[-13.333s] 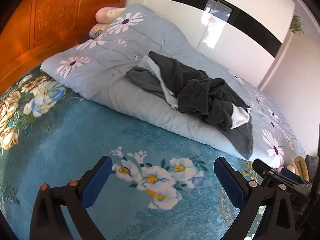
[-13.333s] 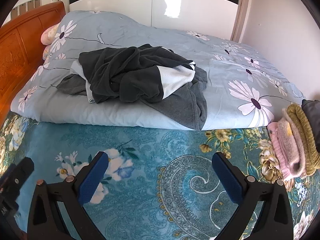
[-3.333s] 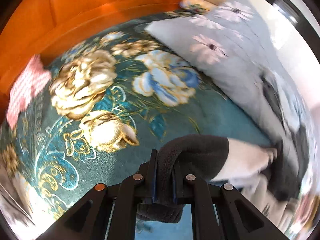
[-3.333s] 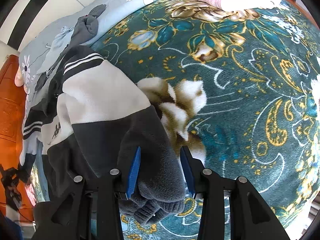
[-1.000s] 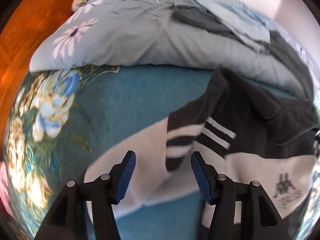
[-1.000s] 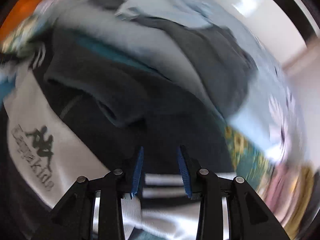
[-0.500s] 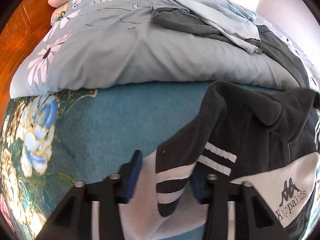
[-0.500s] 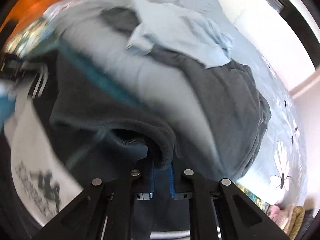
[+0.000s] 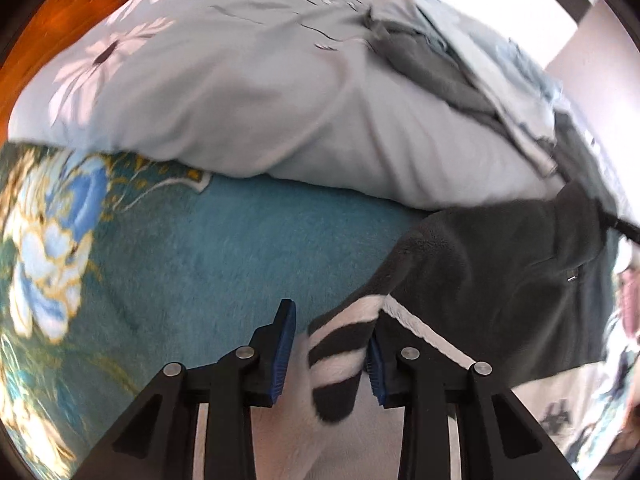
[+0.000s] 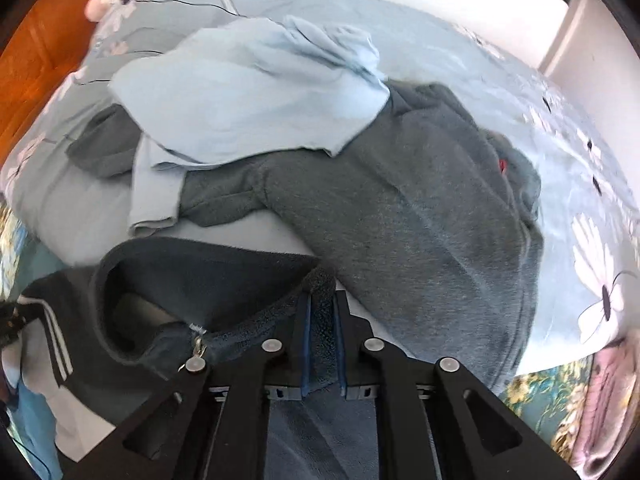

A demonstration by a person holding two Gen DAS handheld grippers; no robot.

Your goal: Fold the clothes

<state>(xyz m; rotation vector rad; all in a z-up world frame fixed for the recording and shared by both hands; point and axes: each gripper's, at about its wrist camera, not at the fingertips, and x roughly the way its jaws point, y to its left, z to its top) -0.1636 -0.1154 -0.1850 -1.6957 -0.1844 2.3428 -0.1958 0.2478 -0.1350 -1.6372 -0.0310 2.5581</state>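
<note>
Because the fleece jacket [image 9: 500, 280] is thick, soft and floppy, my right hand-held gripper [image 10: 321, 320] pinches its collar; my left hand-held gripper [image 9: 330, 344], half-closed, straddles the striped sleeve [image 9: 340, 356].

Both views are lit by bright daylight, which is blown out to white on the wall [image 9: 472, 8] above the grey duvet [image 9: 248, 92]. Motion blur is seen throughout the left view, worst toward the rim beside the duvet. Strong fisheye bending and a black vignette are shown at all edges. Soft shadow is cast below the duvet's fold.
</note>
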